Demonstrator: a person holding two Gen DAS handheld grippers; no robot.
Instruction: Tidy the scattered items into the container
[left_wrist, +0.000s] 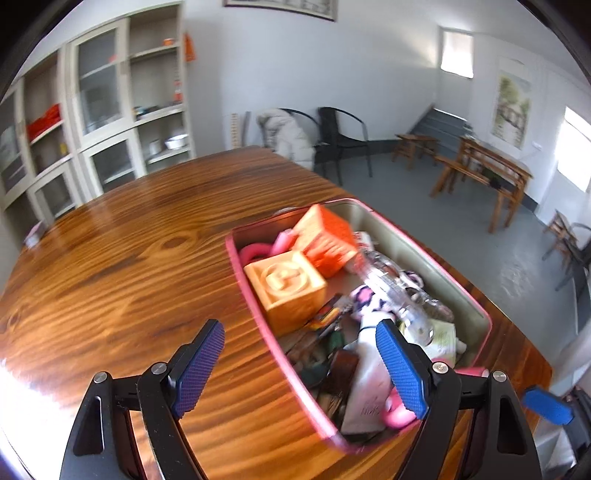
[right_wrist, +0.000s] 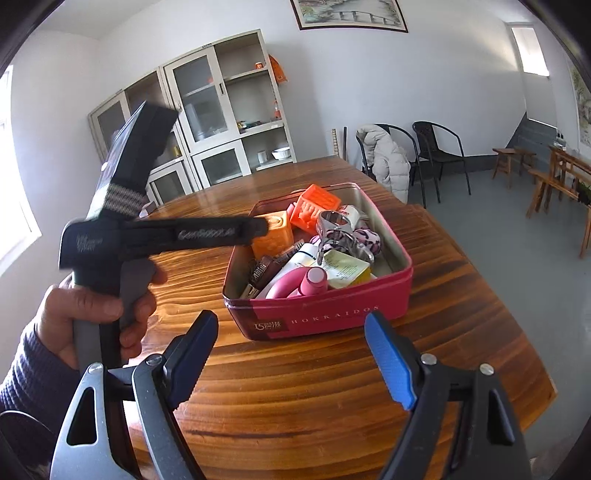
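Container (right_wrist: 317, 325): a pink rectangular tin with printed lettering on its near wall, resting on the wooden table (right_wrist: 295, 387) towards the table's right-hand side. Contents fill the tin: a pale orange block (left_wrist: 284, 288) and a brighter orange block (left_wrist: 328, 240) at the far end, touching each other; a clear plastic item (left_wrist: 391, 280) lying across the middle; a pink patterned cloth piece (left_wrist: 365, 299) beside it; a white tube (left_wrist: 365, 391), a yellow-green carton (right_wrist: 347, 271) and a pink rounded bottle (right_wrist: 314, 280) at the near end, with small dark items packed between them. Left gripper (left_wrist: 301, 369): jaws spread wide, nothing between the pads; the left pad stands over bare table and the right pad over the near end of the tin, with the tin's left wall between them. Right gripper (right_wrist: 291, 362): jaws spread wide and empty, positioned over the table just short of the tin's near wall. In the right wrist view, a hand (right_wrist: 92, 314) with a dark knitted sleeve grips the handle of the other gripper unit, whose black body extends towards the tin. No loose items are visible on the table surface around the tin
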